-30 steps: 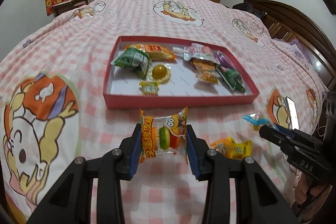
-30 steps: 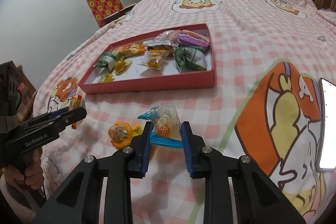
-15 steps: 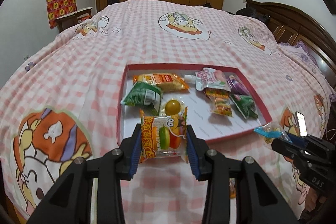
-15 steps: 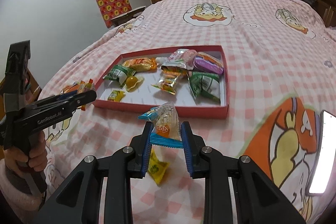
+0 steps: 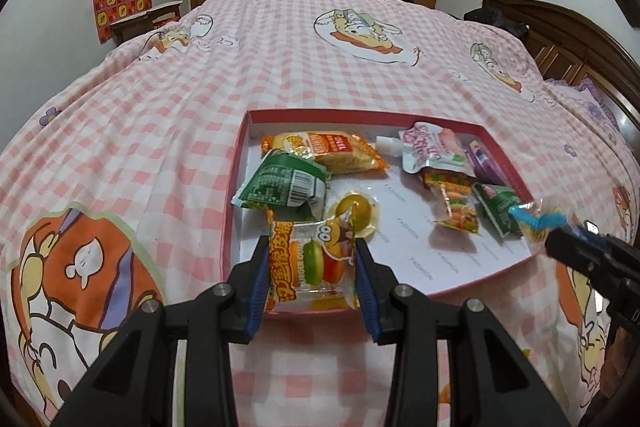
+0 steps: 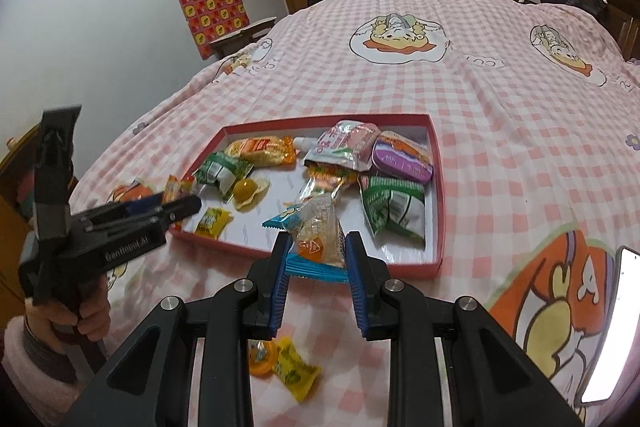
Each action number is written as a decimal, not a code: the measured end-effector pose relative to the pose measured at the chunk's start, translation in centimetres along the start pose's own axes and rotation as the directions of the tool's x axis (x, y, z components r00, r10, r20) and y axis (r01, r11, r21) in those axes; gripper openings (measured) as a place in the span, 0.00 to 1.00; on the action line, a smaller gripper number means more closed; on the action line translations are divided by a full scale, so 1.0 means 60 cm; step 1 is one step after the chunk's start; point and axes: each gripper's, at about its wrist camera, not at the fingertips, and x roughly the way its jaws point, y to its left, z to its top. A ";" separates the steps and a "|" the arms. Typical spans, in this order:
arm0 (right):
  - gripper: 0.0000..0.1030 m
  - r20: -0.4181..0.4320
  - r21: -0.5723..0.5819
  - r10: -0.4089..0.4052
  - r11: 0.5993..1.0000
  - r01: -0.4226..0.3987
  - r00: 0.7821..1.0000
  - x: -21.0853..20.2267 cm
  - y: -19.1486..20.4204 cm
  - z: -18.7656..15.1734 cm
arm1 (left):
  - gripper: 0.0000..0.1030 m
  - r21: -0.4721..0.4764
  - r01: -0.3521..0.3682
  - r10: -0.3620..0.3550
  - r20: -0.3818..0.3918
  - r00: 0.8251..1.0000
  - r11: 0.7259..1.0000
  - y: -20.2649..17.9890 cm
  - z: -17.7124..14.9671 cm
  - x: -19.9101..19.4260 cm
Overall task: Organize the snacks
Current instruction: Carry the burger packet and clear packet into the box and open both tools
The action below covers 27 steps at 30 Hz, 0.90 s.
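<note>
Both tools carried from bedspread to red tray's near edge: left tool clenched on burger gummy packet, right tool on clear jelly packet. Unreleased; yellow candy, orange sweet left.

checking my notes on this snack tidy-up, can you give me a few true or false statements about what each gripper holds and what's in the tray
1. The left gripper is shut on a burger gummy packet. True.
2. The right gripper is empty. False: it is shut on a clear candy packet with blue edges.
3. The red tray on the bed holds no snacks. False: several lie in it, among them a purple packet and a yellow jelly cup.
4. A yellow candy lies on the checked bedspread, outside the tray. True.
5. The pink spouted pouch lies inside the tray. True.
</note>
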 end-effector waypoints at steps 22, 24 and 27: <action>0.27 0.000 0.020 0.000 1.000 0.000 1.000 0.080 -0.010 0.021 | 0.39 0.040 -0.050 0.050 -0.015 0.999 0.998 0.005 0.004 0.058; 0.27 0.002 0.029 -0.005 1.000 0.005 1.000 0.085 -0.013 0.019 | 0.39 0.042 -0.048 0.048 -0.017 0.999 0.998 0.003 0.005 0.062; 0.27 0.009 0.045 -0.004 0.999 0.004 1.000 0.088 -0.019 0.018 | 0.39 0.050 -0.051 0.052 -0.019 0.998 0.997 0.000 0.007 0.068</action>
